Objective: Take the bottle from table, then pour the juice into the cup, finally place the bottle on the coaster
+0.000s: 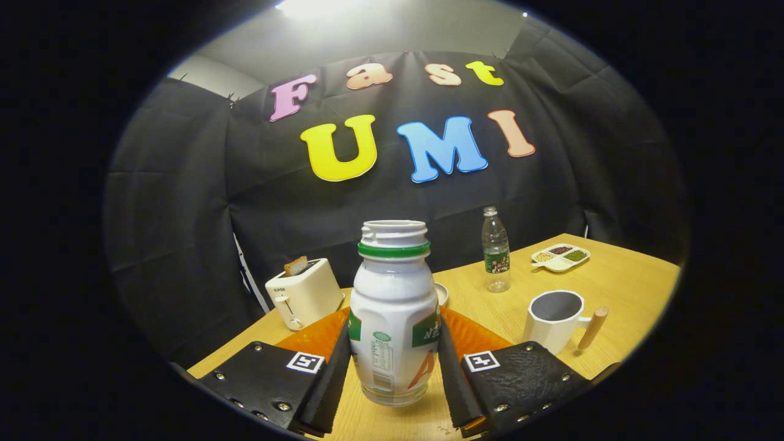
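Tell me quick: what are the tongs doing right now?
Tongs: shut on the bottle, both fingers pressing its sides, upright, cap off.

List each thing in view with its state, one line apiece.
Juice bottle: upright, uncapped, between the fingers.
Gripper: shut on the juice bottle.
Cup: upright, looks empty.
Water bottle: upright, capped.
Toaster: a slice of toast sticking up.
Divided dish: holds small foods in its compartments.

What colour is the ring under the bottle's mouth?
Green, on the white plastic bottle between the claw fingers, gripper view.
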`<control>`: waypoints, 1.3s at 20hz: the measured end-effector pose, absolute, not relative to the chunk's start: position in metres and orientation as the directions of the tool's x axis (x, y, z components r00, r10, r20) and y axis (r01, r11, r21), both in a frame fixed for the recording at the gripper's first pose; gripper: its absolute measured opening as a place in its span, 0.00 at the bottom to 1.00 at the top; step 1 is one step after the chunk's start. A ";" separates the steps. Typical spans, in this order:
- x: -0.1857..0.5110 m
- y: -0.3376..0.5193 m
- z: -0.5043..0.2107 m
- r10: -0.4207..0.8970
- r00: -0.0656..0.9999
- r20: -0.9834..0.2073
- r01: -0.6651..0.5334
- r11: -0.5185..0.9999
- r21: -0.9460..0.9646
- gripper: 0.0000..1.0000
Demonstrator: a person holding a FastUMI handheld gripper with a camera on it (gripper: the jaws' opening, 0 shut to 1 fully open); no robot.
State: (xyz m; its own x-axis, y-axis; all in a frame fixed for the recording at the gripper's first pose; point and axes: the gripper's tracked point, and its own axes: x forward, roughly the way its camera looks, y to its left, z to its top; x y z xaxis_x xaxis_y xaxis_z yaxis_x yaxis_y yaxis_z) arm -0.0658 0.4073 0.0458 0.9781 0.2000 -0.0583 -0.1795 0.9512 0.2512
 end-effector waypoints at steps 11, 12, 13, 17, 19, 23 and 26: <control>-0.045 0.373 0.022 0.167 0.982 -0.090 -0.091 0.832 0.547 0.68; -0.043 0.372 0.021 0.168 0.981 -0.095 -0.089 0.831 0.549 0.68; -0.040 0.372 0.019 0.171 0.980 -0.096 -0.089 0.824 0.559 0.68; -0.033 0.377 0.013 0.194 0.975 -0.107 -0.087 0.780 0.620 0.68; -0.030 0.382 0.010 0.213 0.971 -0.107 -0.094 0.754 0.650 0.68; -0.025 0.377 0.005 0.219 0.970 -0.110 -0.078 0.701 0.709 0.68; -0.022 0.370 0.005 0.219 0.971 -0.093 -0.061 0.609 0.791 0.68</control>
